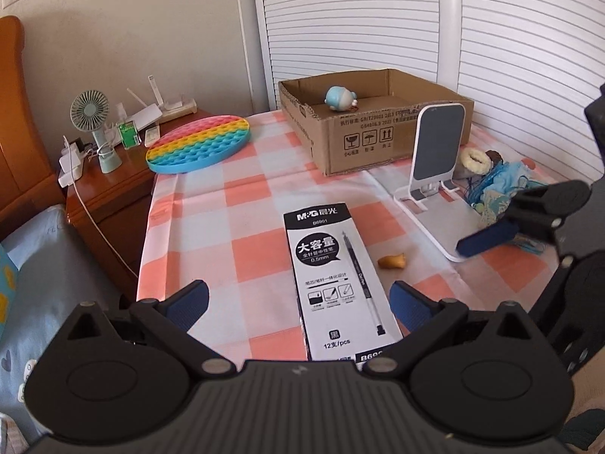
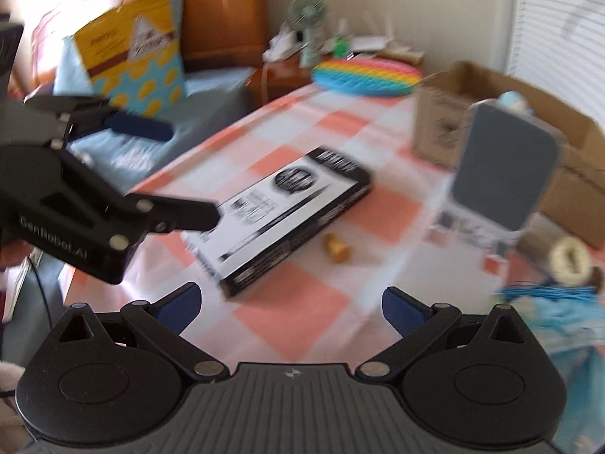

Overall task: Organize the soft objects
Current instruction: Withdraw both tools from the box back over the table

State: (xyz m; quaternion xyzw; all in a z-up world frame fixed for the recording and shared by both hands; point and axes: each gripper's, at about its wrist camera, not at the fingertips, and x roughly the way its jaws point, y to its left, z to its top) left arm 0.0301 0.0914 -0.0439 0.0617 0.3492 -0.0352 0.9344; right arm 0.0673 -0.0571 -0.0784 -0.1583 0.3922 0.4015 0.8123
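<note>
Both tools gape wide and hold nothing: the left tool (image 1: 298, 302) hangs over the pen box (image 1: 336, 280), the right tool (image 2: 291, 308) near the blue fabric heap (image 2: 559, 310). One plush (image 1: 340, 97) sits in the cardboard box (image 1: 378, 128). The phone stand (image 1: 435, 162) crowds that heap; a careless reach could topple it.

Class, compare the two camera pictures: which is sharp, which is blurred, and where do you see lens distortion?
Left wrist view: sharp, the pen box print is readable; fisheye bends the slatted doors. Right wrist view: motion-blurred, the pen box text and phone stand are smeared, corners dark.
</note>
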